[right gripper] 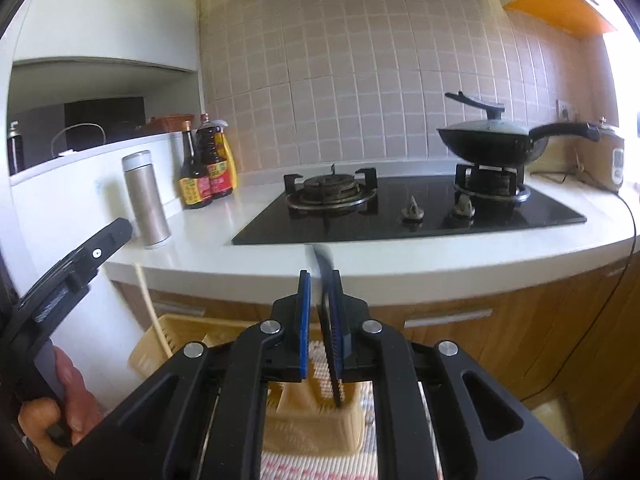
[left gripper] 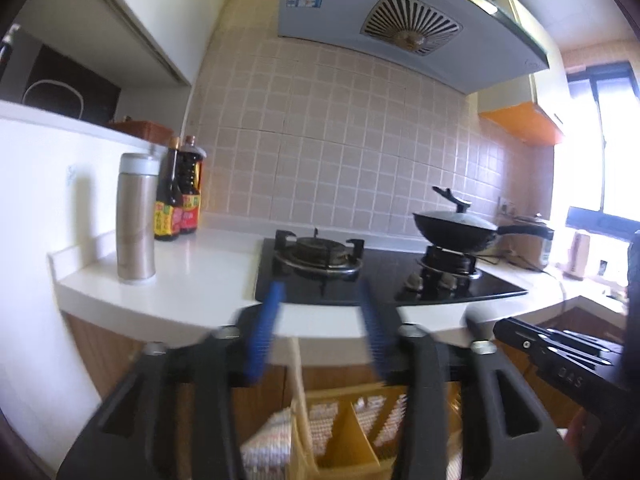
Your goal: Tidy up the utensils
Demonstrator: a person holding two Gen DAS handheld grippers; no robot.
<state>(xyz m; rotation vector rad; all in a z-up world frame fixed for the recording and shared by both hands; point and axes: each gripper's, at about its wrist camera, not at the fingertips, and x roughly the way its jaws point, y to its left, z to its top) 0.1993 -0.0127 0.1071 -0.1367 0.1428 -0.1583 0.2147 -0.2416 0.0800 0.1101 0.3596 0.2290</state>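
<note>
My left gripper [left gripper: 322,294] is open, its blue pads well apart and touching nothing. Below it a pale wooden stick [left gripper: 298,364] stands in a yellow slotted utensil basket [left gripper: 348,394] with a divider. The same wooden stick [right gripper: 150,304] leans at the left end of the basket [right gripper: 312,428] in the right wrist view. My right gripper [right gripper: 320,276] is shut on a thin dark utensil [right gripper: 329,320] that runs upright between the pads, its lower end over the basket. The left gripper's body [right gripper: 80,260] shows at the left, held by a hand [right gripper: 68,400].
A white counter [right gripper: 208,248] carries a black gas hob [right gripper: 400,216], a lidded wok [right gripper: 488,140], a steel flask [right gripper: 146,200] and sauce bottles [right gripper: 204,168]. Wooden cabinet fronts [right gripper: 520,328] lie below, with a woven mat [right gripper: 320,464] under the basket. A cord [right gripper: 624,240] hangs at right.
</note>
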